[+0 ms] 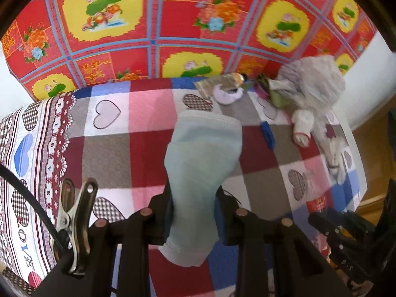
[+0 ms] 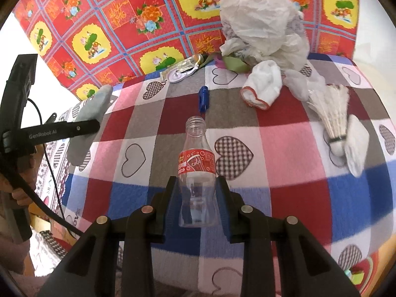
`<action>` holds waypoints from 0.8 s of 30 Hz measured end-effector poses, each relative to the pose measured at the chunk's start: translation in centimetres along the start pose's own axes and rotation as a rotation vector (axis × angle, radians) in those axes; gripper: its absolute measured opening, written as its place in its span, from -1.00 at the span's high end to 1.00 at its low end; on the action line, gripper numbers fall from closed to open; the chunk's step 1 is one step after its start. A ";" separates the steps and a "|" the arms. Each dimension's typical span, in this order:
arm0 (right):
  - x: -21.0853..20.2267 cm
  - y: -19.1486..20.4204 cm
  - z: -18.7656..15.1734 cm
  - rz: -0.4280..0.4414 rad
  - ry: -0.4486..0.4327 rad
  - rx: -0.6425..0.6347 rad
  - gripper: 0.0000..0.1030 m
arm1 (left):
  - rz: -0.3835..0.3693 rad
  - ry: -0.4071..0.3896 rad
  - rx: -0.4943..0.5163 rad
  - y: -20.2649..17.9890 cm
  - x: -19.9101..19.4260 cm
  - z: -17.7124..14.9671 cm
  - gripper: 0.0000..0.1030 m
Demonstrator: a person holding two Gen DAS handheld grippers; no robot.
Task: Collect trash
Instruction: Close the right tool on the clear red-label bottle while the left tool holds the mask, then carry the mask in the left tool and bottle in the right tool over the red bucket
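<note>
My left gripper (image 1: 195, 193) is shut on a pale blue-grey sock (image 1: 203, 153), which stands up between the pads over the checked quilt. The right wrist view shows that same sock (image 2: 95, 106) at the left, in the left gripper's black fingers (image 2: 74, 126). My right gripper (image 2: 197, 183) is shut on an empty clear cola bottle (image 2: 196, 163) with a red label. Its open neck points away from me and its base lies between the pads.
On the heart-patterned quilt (image 2: 297, 148) lie a crumpled white bag (image 2: 262, 22), a white sock with red trim (image 2: 262, 86), a shuttlecock (image 2: 329, 113), a blue plastic piece (image 2: 203, 99), a foil wrapper with a round lid (image 2: 180, 71) and a green wrapper (image 2: 232, 64). A red floral sheet (image 2: 123, 37) rises behind.
</note>
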State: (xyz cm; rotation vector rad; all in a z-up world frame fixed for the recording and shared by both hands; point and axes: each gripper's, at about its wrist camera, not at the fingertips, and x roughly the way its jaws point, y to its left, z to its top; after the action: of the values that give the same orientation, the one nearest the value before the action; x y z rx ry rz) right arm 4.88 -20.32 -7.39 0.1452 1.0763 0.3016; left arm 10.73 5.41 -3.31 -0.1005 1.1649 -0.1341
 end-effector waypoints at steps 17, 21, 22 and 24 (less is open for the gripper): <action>-6.1 1.0 -5.0 -0.040 -0.124 0.102 0.39 | -0.093 0.022 0.142 -5.6 -1.4 -4.2 0.43; -7.3 1.0 -6.1 -0.062 -0.144 0.126 0.39 | -0.121 0.028 0.194 -7.1 -1.9 -5.0 0.43; -7.5 1.0 -6.3 -0.067 -0.147 0.130 0.39 | -0.125 0.029 0.209 -7.5 -1.9 -5.3 0.43; -8.0 0.8 -6.7 -0.075 -0.152 0.145 0.39 | -0.136 0.035 0.232 -8.3 -1.9 -5.6 0.43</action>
State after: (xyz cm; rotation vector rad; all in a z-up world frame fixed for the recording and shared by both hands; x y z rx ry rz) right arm -4.64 -22.27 -3.60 0.2524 0.9496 0.1422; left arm 4.38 -2.57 -2.53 0.0281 1.1694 -0.3912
